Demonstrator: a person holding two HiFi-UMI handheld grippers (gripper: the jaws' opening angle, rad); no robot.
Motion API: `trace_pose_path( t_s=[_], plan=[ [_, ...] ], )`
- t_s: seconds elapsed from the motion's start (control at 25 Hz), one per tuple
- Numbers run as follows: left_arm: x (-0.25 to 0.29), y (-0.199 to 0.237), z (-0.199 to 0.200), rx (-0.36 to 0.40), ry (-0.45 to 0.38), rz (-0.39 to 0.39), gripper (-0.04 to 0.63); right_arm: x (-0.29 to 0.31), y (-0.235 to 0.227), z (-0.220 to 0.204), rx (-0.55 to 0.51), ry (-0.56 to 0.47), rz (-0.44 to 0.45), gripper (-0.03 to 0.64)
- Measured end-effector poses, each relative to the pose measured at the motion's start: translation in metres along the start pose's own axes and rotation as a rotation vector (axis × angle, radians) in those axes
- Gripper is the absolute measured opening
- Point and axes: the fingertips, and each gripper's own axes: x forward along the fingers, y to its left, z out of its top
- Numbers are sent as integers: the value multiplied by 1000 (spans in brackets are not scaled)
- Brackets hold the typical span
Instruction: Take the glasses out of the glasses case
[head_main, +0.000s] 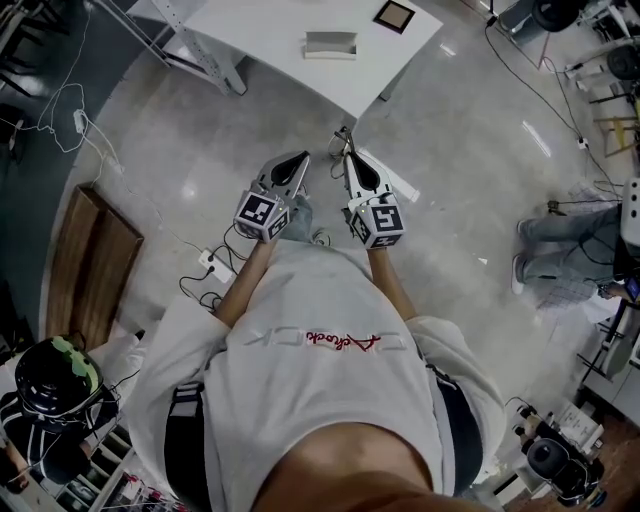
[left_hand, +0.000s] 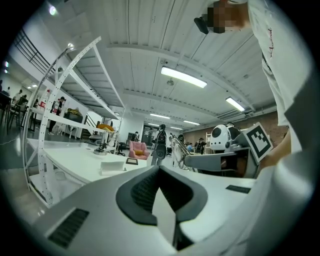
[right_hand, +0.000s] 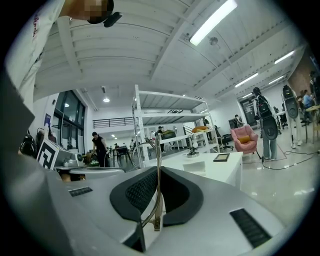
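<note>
1. The right tool (right_hand: 159, 172) is clamped on the glasses (right_hand: 157, 150), and only one thin metal arm of the frame sits between its pads. The rest juts out past the tips. With so slim a hold, the frame could swivel or slide free.
2. The person stands back from the white worktop (head_main: 260, 30), so the glasses hang over the polished floor (head_main: 450, 150). A slip here would likely mean a hard landing and perhaps cracked lenses.
3. The left tool (head_main: 298, 160), just left of the right one, has its jaws pressed together on nothing. It would have to open before it could catch or steady the frame.
4. Squeezing harder looks risky too, because wire this thin would probably bend.
5. The glasses case (head_main: 330, 45) lies on the far worktop, well apart from both tools. By that reading the glasses are already out, and what remains is putting them down. Set down lens-first or dropped early, they could scratch.
6. A power strip (head_main: 213, 264) and loose cables lie on the floor near the person's left. A careless step could snag them and jolt the grip.
</note>
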Motion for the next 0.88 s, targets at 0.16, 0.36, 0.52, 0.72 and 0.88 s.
trace_pose_path(
  t_s=[0.16,0.36,0.52,0.72,0.88],
  plan=[
    [-7,-1,0,10,-6,1,-5,-3,7,3,-17,-12,5,41],
    [-10,-13,-1,19,-22,-5,-6,-15,3,7,-28,-34,-2,41],
    [-10,-12,0,34,-26,-9,-6,-16,2,9,-42,-41,-7,41],
    [-8,-13,2,37,-31,-13,-6,-17,1,14,-49,-48,-13,41],
    [-4,-12,8,42,-37,-12,-6,-15,0,18,-57,-51,-10,41]
  ],
)
